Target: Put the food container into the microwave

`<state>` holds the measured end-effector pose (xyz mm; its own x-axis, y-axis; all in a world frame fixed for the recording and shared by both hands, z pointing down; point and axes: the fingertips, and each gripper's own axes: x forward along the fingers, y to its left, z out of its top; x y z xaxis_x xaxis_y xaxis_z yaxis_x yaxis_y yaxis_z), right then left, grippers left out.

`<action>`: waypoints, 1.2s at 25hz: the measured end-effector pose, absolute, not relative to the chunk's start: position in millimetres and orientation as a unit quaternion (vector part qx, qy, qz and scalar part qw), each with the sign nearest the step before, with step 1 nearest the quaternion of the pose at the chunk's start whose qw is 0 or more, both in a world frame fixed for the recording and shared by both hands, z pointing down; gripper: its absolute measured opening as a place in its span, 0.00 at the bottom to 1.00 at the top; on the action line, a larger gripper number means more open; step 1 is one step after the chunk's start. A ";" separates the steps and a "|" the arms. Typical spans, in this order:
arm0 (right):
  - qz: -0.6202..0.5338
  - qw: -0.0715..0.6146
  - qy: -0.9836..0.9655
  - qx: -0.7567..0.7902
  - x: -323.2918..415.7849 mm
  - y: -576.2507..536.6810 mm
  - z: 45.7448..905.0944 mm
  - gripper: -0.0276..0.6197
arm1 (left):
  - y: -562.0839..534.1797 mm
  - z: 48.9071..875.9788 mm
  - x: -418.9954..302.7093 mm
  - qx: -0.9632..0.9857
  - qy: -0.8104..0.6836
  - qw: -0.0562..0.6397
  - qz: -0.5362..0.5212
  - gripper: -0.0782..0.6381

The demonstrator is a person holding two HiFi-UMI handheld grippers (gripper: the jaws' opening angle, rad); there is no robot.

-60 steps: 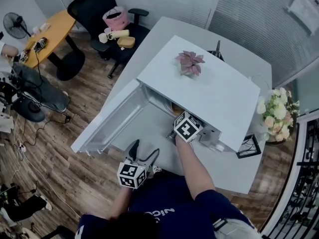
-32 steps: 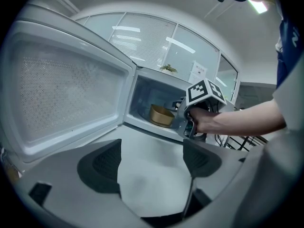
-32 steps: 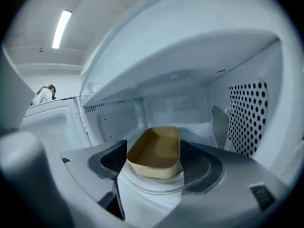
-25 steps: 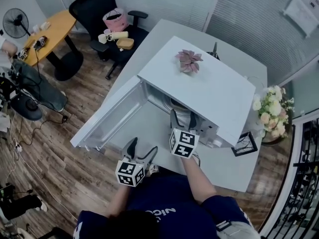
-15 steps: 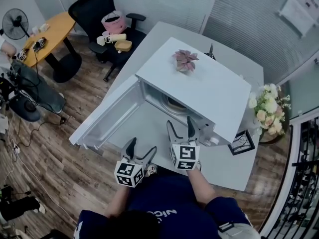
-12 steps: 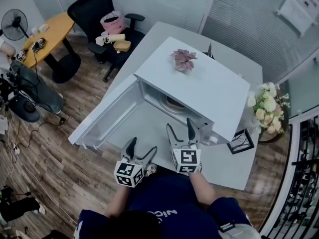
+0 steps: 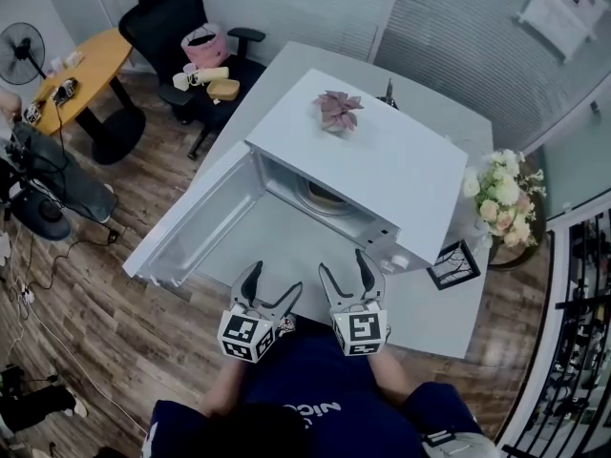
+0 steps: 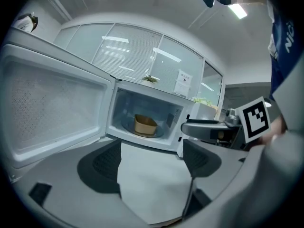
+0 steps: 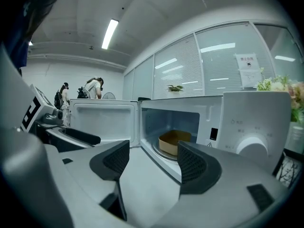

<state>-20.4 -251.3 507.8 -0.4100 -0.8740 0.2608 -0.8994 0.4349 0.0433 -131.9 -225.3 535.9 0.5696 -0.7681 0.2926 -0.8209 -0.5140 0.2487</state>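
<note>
A tan food container (image 8: 145, 125) (image 9: 174, 141) (image 7: 323, 197) sits on the turntable inside the white microwave (image 7: 368, 165), whose door (image 7: 196, 222) hangs wide open to the left. Both grippers are drawn back to the table's near edge, apart from the microwave. My left gripper (image 7: 266, 291) (image 8: 154, 161) is open with nothing between its jaws. My right gripper (image 7: 345, 275) (image 9: 153, 160) is open too and empty, pointing at the oven's opening.
A small pink plant (image 7: 334, 110) stands on the microwave's top. At the right of the table (image 7: 434, 308) are a bouquet (image 7: 501, 198) and a black wire stand (image 7: 451, 265). A black office chair (image 7: 186, 31) and a yellow round table (image 7: 72, 65) stand beyond on the wooden floor.
My right gripper has come out of the microwave, leaving the container inside, and pulled back to the near edge beside the left gripper, which stayed put.
</note>
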 end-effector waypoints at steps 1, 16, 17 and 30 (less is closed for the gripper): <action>0.054 0.125 -0.838 0.529 -19.7 -249.1 509.7 0.54 | -225.7 534.7 -130.3 0.868 -0.458 0.180 0.071 0.65; 0.058 0.119 -0.846 0.517 -18.4 -237.4 508.3 0.41 | -219.1 519.9 -120.8 0.877 -0.445 0.175 0.051 0.61; 0.056 0.121 -0.847 0.515 -18.9 -236.3 508.2 0.37 | -218.2 517.4 -120.6 0.878 -0.445 0.171 0.047 0.56; 0.099 0.099 -0.851 0.506 -12.8 -232.4 506.6 0.06 | -214.0 512.5 -116.2 0.881 -0.437 0.182 0.017 0.11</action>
<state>-12.8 -232.4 506.6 -0.4683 -0.8418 0.2685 -0.8809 0.4685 -0.0674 -116.2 -214.0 512.5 0.6177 -0.7635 0.1884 -0.7758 -0.5524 0.3050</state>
